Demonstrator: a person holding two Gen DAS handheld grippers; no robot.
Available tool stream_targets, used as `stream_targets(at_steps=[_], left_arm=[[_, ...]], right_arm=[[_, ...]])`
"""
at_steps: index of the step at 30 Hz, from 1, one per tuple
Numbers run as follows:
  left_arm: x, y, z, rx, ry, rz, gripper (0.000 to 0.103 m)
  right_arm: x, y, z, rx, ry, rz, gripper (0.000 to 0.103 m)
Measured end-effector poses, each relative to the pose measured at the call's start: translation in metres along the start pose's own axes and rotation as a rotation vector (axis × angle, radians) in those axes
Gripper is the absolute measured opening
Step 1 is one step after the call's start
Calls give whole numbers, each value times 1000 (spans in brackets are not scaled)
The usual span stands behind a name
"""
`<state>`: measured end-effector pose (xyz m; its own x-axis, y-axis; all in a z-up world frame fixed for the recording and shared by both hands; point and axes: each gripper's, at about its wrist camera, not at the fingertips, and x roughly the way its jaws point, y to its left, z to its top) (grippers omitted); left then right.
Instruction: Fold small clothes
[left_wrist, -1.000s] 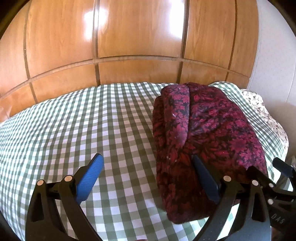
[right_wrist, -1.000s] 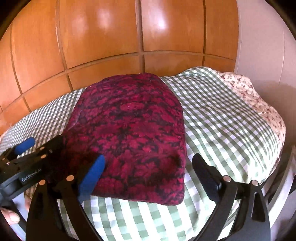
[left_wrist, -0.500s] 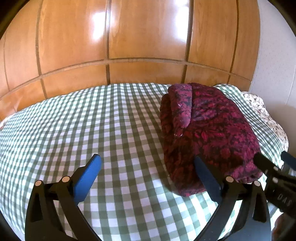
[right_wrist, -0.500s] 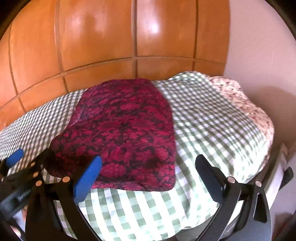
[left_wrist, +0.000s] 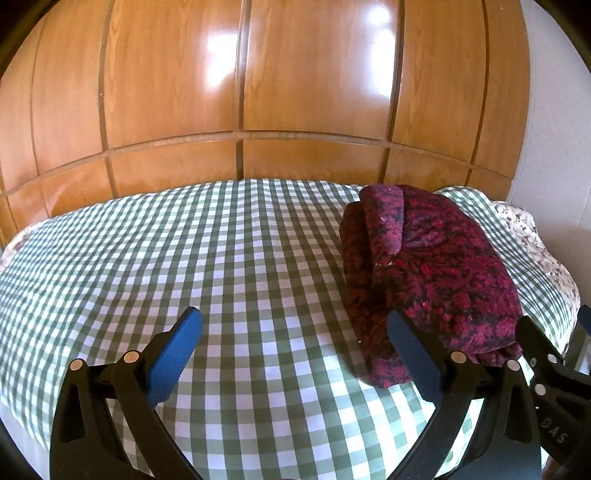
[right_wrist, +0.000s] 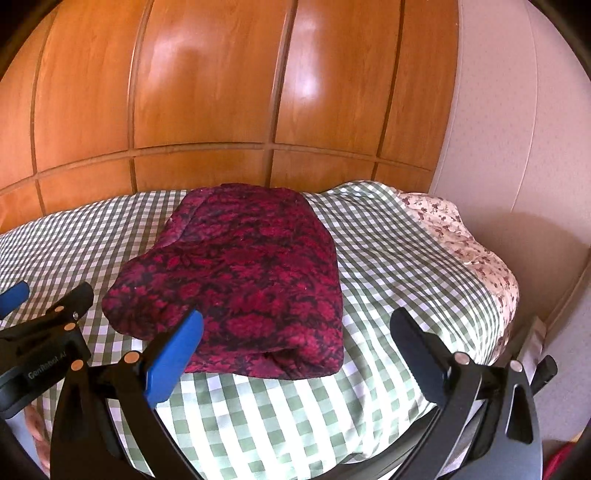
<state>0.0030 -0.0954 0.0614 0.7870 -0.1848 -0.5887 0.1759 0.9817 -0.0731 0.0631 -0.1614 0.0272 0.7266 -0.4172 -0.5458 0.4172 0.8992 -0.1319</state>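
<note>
A folded dark red floral garment (left_wrist: 424, 273) (right_wrist: 243, 273) lies on the right part of the green checked bedspread (left_wrist: 221, 258) (right_wrist: 388, 251). My left gripper (left_wrist: 291, 332) stands open above bare bedspread, to the left of the garment's near end. My right gripper (right_wrist: 295, 332) is open too, held back from the garment's near edge, with nothing between its fingers. The left gripper's body (right_wrist: 37, 354) shows at the left edge of the right wrist view. Part of the right gripper (left_wrist: 554, 376) shows at the lower right of the left wrist view.
Glossy wooden panels (left_wrist: 295, 92) (right_wrist: 221, 92) rise right behind the bed. A pale wall (right_wrist: 517, 129) stands to the right. A floral sheet (right_wrist: 465, 240) shows at the bed's right corner, where the mattress drops off.
Both grippers have drawn back from the garment, which now lies farther off and smaller in both views. The right gripper's blue finger no longer lies over the cloth.
</note>
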Motion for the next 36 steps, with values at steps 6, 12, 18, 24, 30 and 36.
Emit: stream_targets(at_steps=[6,12,18,24,30,36], left_arm=[[-1,-1,-1,5,-8,-21,99],[2,-6,3,28,-23,8,99],[5,-3,2,16,-9,15,99],[2,3,-4,9,-3,29,99],[-1,6,-5,10,-4,29,99],[-5,3,-7,24,-15,26,99]], right_arm=[[7,-3,-4,19,1,-6,101],[11,-16,-8,74,-32,-21,101],[12,-20,-9,85,-41,-4,101],[14,-11,-13,65,-29,26,101],[14,-13,-13,83,-26,39,101],[13,-13,-13,92,-25,44,101]])
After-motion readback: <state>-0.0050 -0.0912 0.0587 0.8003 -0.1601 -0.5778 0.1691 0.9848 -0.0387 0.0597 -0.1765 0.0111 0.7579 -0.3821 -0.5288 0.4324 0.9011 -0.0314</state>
